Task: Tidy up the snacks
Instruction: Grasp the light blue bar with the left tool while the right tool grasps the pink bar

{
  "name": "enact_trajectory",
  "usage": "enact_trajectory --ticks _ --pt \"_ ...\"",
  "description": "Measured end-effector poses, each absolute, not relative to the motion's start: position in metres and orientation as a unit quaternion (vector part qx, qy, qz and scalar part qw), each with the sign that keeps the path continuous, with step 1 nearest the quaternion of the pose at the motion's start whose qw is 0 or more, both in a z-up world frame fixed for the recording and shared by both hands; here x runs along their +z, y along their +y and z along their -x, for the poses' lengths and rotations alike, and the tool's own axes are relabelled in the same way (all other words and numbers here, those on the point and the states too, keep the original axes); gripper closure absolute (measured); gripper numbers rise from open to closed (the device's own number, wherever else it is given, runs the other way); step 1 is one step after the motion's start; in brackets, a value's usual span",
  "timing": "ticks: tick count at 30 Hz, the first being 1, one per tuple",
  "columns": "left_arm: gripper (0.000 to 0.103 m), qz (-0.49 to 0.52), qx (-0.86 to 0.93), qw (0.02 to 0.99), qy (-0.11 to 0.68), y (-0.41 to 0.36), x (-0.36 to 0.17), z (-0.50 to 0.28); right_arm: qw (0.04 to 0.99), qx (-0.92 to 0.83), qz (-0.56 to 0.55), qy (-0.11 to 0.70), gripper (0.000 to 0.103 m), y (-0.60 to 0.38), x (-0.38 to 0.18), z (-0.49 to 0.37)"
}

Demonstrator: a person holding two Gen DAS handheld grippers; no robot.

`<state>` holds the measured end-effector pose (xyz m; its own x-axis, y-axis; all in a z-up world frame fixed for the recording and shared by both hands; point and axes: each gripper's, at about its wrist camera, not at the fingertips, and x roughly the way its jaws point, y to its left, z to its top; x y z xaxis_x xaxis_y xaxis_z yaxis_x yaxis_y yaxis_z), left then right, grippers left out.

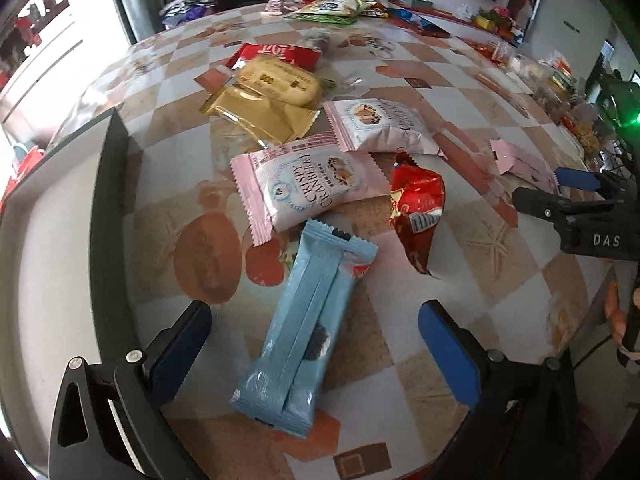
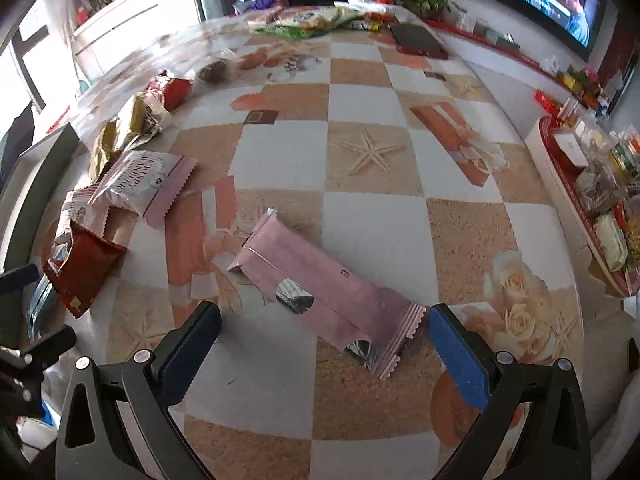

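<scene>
My left gripper (image 1: 316, 328) is open, its jaws on either side of a light blue snack bar (image 1: 304, 332) lying on the table. Beyond it lie two pink Crispy Cranberry packets (image 1: 308, 188), a red packet (image 1: 416, 208), gold packets (image 1: 264, 108) and a red packet behind them (image 1: 276, 54). My right gripper (image 2: 324, 328) is open around the near end of a long pink snack bar (image 2: 320, 284) lying flat. The right gripper also shows at the right of the left wrist view (image 1: 560, 196), with the pink bar (image 1: 520, 160) beyond it.
A grey box with a dark rim (image 1: 52, 240) stands at the left. A red tray of snacks (image 2: 592, 184) sits at the right table edge. More bags (image 2: 308, 18) and a dark tablet (image 2: 416, 40) lie at the far end. The table has a checkered cloth (image 2: 368, 224).
</scene>
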<state>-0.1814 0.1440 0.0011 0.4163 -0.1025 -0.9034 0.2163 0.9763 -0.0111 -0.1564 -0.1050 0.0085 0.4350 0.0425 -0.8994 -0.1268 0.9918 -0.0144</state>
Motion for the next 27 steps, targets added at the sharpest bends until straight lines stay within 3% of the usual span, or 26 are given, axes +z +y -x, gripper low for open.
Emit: enact_trajectory --ticks 8,20,21,22,23,24,25,26,27 --pt "0.0 -0.056 -0.096 0.853 0.511 0.144 0.0 0.185 0.847 0.078 0.055 0.522 0.0 -0.106 0.009 0.158" --pt "0.002 -0.06 -0.096 0.83 0.545 0.139 0.001 0.172 0.779 0.166 0.129 0.59 0.003 -0.089 0.008 0.118" --pt "0.006 -0.06 -0.097 0.831 0.544 0.137 0.002 0.174 0.778 0.168 0.13 0.592 0.007 -0.087 0.009 0.119" --pt "0.012 -0.062 -0.099 0.832 0.542 0.135 0.003 0.176 0.778 0.172 0.132 0.59 0.022 -0.085 0.012 0.12" --pt "0.015 -0.063 -0.103 0.834 0.538 0.132 0.005 0.178 0.78 0.176 0.134 0.585 0.044 -0.082 0.016 0.123" --pt "0.026 -0.064 -0.106 0.835 0.536 0.129 0.007 0.179 0.782 0.177 0.133 0.583 0.057 -0.081 0.019 0.126" --pt "0.043 -0.065 -0.109 0.837 0.533 0.127 0.009 0.181 0.783 0.175 0.129 0.583 0.075 -0.081 0.021 0.128" --pt "0.053 -0.067 -0.111 0.838 0.53 0.125 0.011 0.183 0.783 0.174 0.122 0.584 0.076 -0.081 0.022 0.129" --pt "0.074 -0.063 -0.113 0.838 0.529 0.124 0.013 0.184 0.786 0.173 0.111 0.582 0.076 -0.082 0.022 0.132"
